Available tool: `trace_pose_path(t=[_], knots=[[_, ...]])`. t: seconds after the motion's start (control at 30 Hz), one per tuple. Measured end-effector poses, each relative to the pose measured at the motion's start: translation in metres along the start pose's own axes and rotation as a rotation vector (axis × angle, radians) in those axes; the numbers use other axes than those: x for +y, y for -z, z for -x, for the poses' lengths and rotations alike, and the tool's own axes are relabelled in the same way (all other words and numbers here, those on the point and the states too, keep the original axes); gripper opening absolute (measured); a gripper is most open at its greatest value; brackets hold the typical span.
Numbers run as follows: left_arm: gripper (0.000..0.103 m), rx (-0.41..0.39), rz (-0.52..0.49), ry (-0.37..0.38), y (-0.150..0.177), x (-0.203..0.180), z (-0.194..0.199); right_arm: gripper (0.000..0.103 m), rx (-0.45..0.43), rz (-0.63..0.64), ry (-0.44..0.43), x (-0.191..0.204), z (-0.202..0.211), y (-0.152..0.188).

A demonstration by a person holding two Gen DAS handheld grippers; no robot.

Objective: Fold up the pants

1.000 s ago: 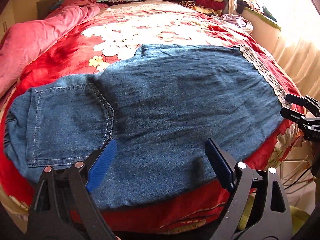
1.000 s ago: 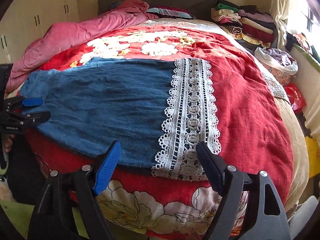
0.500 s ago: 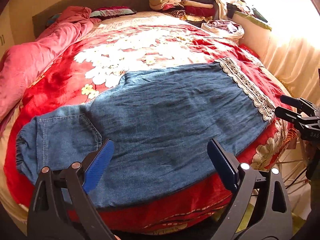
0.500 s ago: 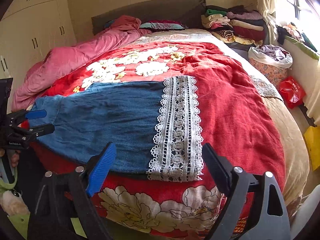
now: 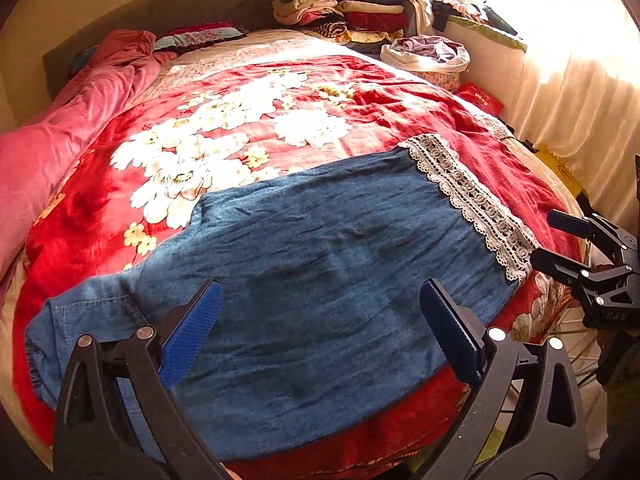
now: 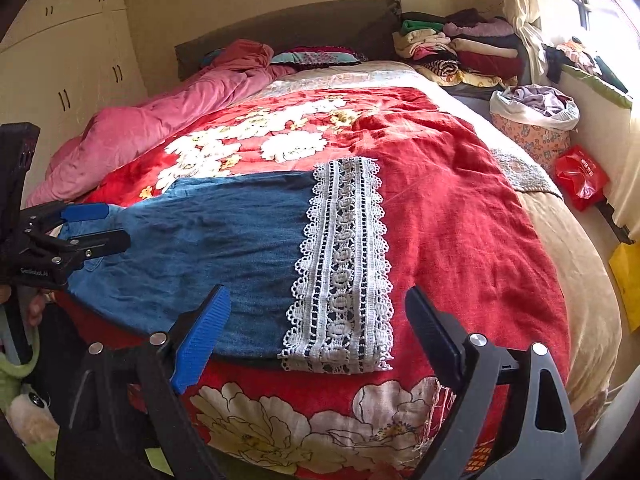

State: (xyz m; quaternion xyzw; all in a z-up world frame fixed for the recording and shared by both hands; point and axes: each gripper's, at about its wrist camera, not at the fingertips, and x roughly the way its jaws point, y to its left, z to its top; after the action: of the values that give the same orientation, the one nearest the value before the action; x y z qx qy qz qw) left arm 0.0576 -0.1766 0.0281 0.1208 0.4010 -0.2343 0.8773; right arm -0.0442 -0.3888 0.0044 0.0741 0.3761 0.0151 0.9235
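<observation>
Blue denim pants [image 5: 320,240] lie flat, folded in half lengthwise, across the near end of the red flowered blanket [image 5: 248,120]. The waist and back pocket [image 5: 88,312] are at the left, the white lace hem [image 5: 472,200] at the right. My left gripper [image 5: 320,286] hovers above the pants' near edge, its jaws opening, nothing between them. My right gripper [image 6: 318,292] stands open above the lace hem [image 6: 344,264], also holding nothing. Each gripper shows at the side of the other's view: the right gripper [image 5: 546,236] and the left gripper [image 6: 114,224].
A pink quilt [image 6: 160,128] lies bunched along the bed's left side. Folded clothes [image 6: 460,48] are stacked at the far right by the headboard. A laundry basket [image 6: 532,128] and a red bag [image 6: 582,176] sit on the floor at the right, by the curtain.
Both grippers have drawn back and up from the pants, so the bed looks farther away. Their jaws stand wider than before. The pants lie where they were.
</observation>
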Motion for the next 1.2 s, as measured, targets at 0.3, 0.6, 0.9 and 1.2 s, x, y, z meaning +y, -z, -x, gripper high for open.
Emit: trace_pose_path(t=[0.3,0.6,0.9,1.2], knots=[[0.093,0.01,-0.054,0.046,-0.029,-0.02,-0.029,0.088,0.019,-0.012,0.009,-0.01,-0.005,-0.001],[0.093,0.044,-0.091,0.042,-0.041,-0.026,-0.057,0.088,0.034,-0.043,0.006,-0.017,-0.009,0.0],[0.093,0.048,-0.124,0.082,-0.066,-0.031,-0.078,0.088,0.061,-0.074,-0.021,-0.016,-0.016,0.007],[0.093,0.074,-0.131,0.125,-0.097,-0.03,-0.122,0.088,0.08,-0.127,-0.045,-0.021,-0.026,0.014]])
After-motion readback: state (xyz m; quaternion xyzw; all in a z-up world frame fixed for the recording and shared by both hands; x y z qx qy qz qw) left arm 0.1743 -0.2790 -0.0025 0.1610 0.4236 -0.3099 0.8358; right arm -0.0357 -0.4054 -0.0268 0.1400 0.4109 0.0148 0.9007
